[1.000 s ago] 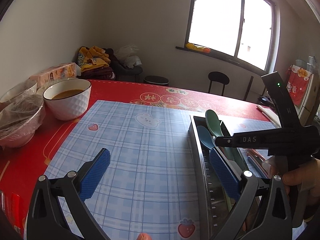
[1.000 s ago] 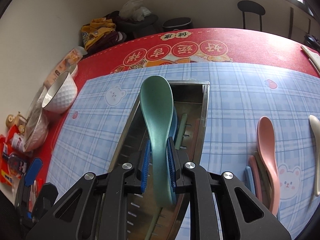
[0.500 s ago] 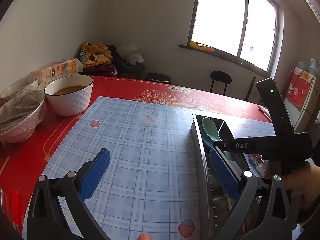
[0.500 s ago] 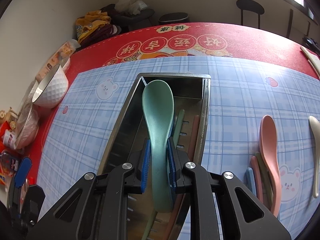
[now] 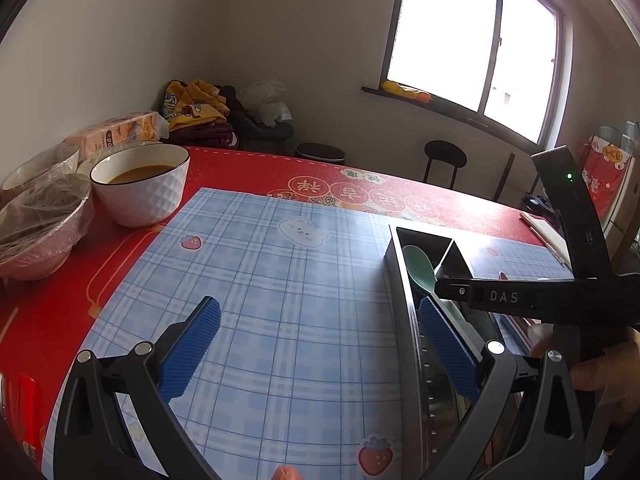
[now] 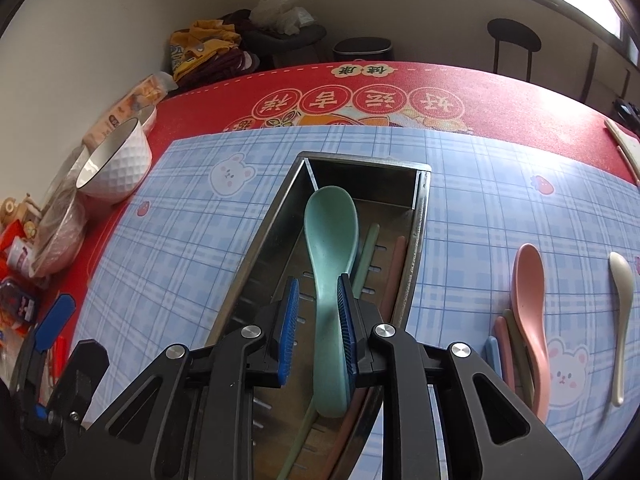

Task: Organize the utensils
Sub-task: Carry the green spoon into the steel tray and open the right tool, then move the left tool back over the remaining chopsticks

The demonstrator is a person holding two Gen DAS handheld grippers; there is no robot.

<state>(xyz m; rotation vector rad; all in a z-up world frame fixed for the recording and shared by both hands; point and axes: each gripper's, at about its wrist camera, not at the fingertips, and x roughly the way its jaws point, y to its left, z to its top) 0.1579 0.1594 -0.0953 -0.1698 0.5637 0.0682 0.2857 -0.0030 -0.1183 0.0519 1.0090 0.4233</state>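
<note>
The steel tray (image 6: 418, 216) at frame centre already holds chopsticks. The right gripper (image 6: 318, 320) has its jaws opening, releasing the green spoon (image 6: 330, 248) into it. The left gripper (image 5: 320, 344) hangs wide apart, empty. Lower right, the pink spoon (image 6: 530, 300) and cream spoon (image 6: 622, 304) remain unsorted.

left wrist view looks low across the mat (image 5: 280, 300) toward the window (image 5: 472, 40); right wrist view tilts steeply down, close over the tray (image 6: 260, 240) — both share tray and mat.
</note>
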